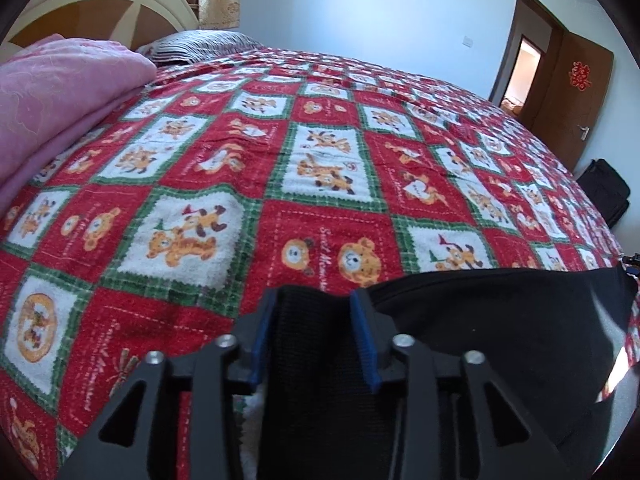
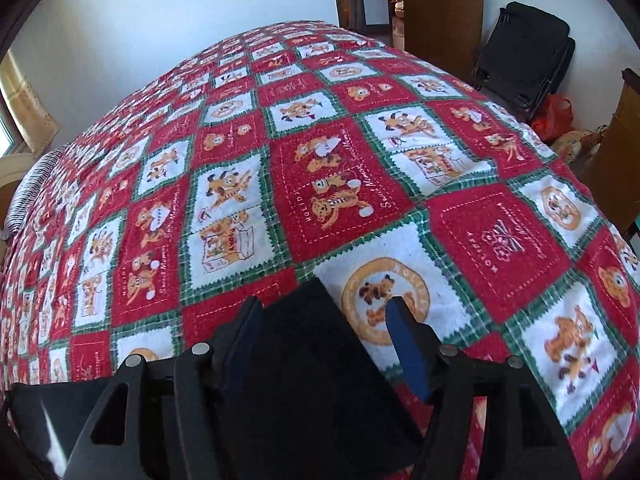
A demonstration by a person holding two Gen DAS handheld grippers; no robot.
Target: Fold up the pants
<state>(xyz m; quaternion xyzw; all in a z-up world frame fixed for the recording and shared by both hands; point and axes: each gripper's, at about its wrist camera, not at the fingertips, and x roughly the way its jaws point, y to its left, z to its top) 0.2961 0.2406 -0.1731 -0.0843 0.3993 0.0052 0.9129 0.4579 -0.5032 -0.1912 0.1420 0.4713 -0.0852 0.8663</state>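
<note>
Black pants [image 1: 500,320] fill the near edge of both wrist views, spread on a bed [image 1: 280,160] covered in a red, white and green patchwork blanket printed with cartoon bears. Seen from the left wrist, the left gripper [image 1: 314,334] has its blue-padded fingers [image 1: 362,336] parted about a ribbed black band of the pants, which bunches up between them and touches both pads; whether the pads are pressing the cloth tight cannot be told. From there the garment runs off to the right along the near side of the bed.

Seen from the right wrist, the right gripper [image 2: 324,340] stands wide open over a pointed corner of the pants [image 2: 316,360]. That corner lies against the left finger [image 2: 244,332], while the right finger sits apart from it over a white blanket square. More black fabric trails to the lower left.

Beyond the pants, a folded pink quilt [image 1: 52,96] and a striped pillow [image 1: 200,44] lie by the headboard [image 1: 100,4]. A brown door [image 1: 576,92] stands open on the far wall, and a black folded chair [image 2: 520,52] leans in the corner.
</note>
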